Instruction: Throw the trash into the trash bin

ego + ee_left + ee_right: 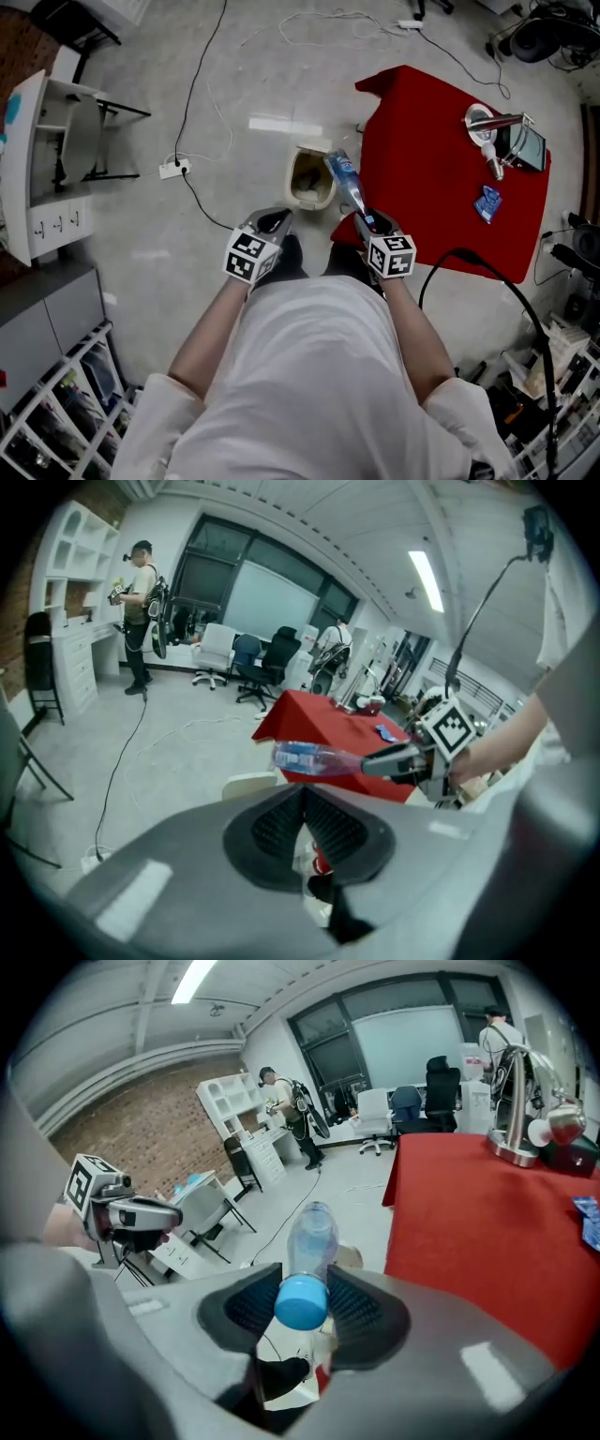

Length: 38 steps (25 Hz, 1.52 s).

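A clear plastic bottle (pixel 345 180) with a blue label and blue cap (pixel 301 1302) sticks out of my right gripper (pixel 367 223), which is shut on its cap end. The bottle's far end hangs over the rim of a small beige trash bin (pixel 298 192) on the floor beside the red table (pixel 441 169). In the left gripper view the bottle (pixel 309 757) lies level, held by the right gripper (pixel 375 761), above the bin's rim (pixel 246 784). My left gripper (pixel 272 223) hovers left of the bin, its pads (pixel 281 822) together with nothing between them.
On the red table stand a cup, a metal stand (pixel 502 131) and a blue packet (pixel 487 202). Cables and a power strip (pixel 174 169) lie on the grey floor, with a white sheet (pixel 284 125) behind the bin. White shelving (pixel 47 169) stands at left. People stand far off.
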Available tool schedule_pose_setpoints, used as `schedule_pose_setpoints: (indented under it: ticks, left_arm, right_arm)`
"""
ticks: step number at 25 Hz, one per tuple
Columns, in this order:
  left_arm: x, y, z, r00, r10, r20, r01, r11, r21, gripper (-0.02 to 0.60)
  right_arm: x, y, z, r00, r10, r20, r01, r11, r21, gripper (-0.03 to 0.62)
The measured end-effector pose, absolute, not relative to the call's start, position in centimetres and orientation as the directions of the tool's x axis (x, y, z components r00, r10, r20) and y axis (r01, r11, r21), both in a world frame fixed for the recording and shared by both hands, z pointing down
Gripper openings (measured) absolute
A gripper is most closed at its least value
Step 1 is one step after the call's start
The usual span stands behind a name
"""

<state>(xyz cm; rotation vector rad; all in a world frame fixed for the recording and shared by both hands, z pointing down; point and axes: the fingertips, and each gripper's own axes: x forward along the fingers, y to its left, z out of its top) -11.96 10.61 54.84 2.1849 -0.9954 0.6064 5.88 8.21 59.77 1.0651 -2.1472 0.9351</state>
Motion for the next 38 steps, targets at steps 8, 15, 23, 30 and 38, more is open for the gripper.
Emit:
schedule_pose_setpoints:
  ticks: [8,15,23,30,38]
  left_arm:
    - [-15.8,10.2,57.8,0.576,-0.496,0.65,-0.814,-0.423,0.398,0.005]
    - [-18.2,8.7,62.0,0.564,-0.488,0.667,-0.823,-0.399,0.404,0.003]
    - [-20.6,7.5,69.5,0.555,-0.468,0.687,-0.83,-0.363,0.423,0.003]
    - [-20.6,7.7,76.8,0.571,-0.417,0.708,-0.814,-0.396,0.424,0.003]
    - [-19.0,10.0,81.8,0.606,-0.366,0.707,-0.79,-0.386,0.477,0.005]
  right_arm:
    - [2.1,9.1,64.9,-0.513,-0.321,0.796,-0.826,0.438,-0.356,0.15]
    - [-2.6,8.7,71.3,-0.478,-0.223,0.85,-0.842,0.391,-0.371,0.15]
    - [-5.9,7.6,81.4,-0.394,-0.158,0.905,-0.9,0.267,-0.345,0.152]
    - [-5.1,7.9,91.5,-0.332,-0.11,0.937,-0.931,0.2,-0.306,0.152]
    - [-3.0,10.2,100.1,-0.245,-0.033,0.969,-0.961,0.142,-0.238,0.155]
